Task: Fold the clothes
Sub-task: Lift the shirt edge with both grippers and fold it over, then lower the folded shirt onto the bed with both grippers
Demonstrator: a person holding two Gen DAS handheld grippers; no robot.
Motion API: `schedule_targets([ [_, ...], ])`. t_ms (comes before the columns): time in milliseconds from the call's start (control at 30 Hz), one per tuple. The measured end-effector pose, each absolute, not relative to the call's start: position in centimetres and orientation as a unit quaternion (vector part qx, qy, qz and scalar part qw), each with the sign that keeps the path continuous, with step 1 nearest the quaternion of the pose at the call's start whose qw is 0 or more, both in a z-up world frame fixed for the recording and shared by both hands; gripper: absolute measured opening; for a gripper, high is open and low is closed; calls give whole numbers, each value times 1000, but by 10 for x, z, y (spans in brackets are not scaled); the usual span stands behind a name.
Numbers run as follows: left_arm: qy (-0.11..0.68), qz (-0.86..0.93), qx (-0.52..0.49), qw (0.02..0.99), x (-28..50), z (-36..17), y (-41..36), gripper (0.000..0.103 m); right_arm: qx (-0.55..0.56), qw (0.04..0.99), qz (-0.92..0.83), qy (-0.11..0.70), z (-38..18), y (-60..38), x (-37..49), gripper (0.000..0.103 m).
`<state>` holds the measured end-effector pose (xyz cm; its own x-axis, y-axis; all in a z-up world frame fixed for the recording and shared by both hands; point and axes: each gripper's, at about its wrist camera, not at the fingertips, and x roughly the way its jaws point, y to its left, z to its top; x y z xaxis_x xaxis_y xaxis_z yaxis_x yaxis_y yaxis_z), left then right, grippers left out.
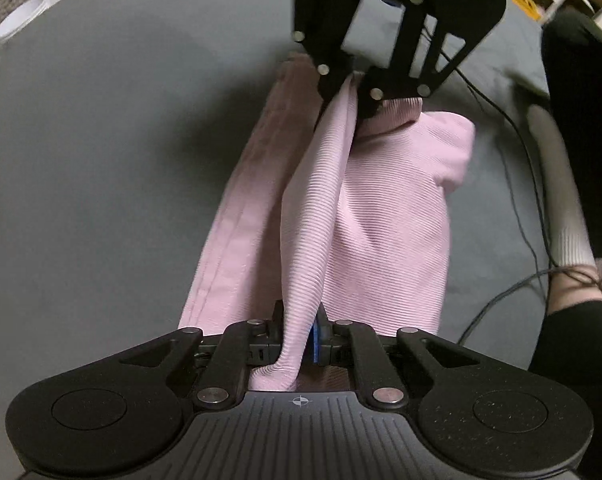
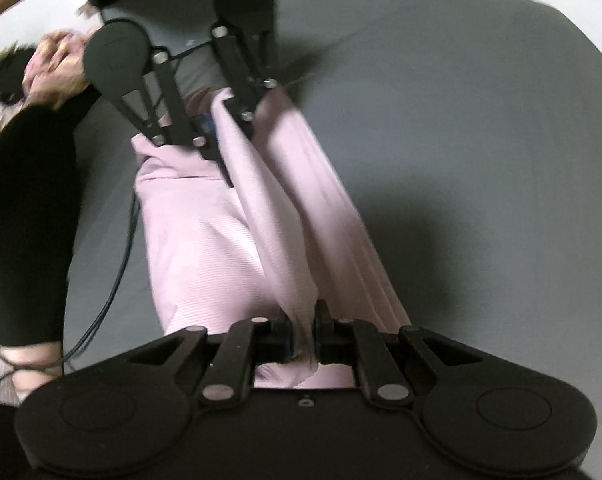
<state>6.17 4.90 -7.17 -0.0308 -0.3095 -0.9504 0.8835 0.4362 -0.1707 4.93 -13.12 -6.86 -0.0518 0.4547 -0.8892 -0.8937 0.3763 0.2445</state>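
A pink ribbed garment hangs stretched between the two grippers above a grey surface. My left gripper is shut on one end of its lifted edge. At the far end of the left wrist view, my right gripper pinches the other end. The right wrist view shows the same garment from the opposite side, with my right gripper shut on the fabric and my left gripper holding the far end. The rest of the garment drapes down, with a flat lower layer lying on the surface.
A person's black-sleeved arm and a hand are at the left of the right wrist view. Black cables trail over the grey surface near the garment. A white object with a hole sits at the far left corner.
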Motion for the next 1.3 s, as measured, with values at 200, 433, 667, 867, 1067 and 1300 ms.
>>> schedule_targets([
  [200,540,-435,242,679,60,-64,74,41,-119,674,507,524,-75,-164,49,20],
  [433,512,-373,228,739,48,-54,107,55,25,725,454,518,-74,-221,50,41],
  [667,401,-276,116,866,-2,-26,116,58,201,761,383,484,-80,-282,23,54],
  [867,365,-114,-44,923,-41,-34,132,59,250,772,293,506,-92,-294,-3,54],
  [1067,342,-33,-153,927,-70,-60,151,58,237,815,238,472,-64,-284,-29,47],
  [1300,355,-55,-187,914,-77,-83,170,50,209,832,213,468,-66,-243,-35,39],
])
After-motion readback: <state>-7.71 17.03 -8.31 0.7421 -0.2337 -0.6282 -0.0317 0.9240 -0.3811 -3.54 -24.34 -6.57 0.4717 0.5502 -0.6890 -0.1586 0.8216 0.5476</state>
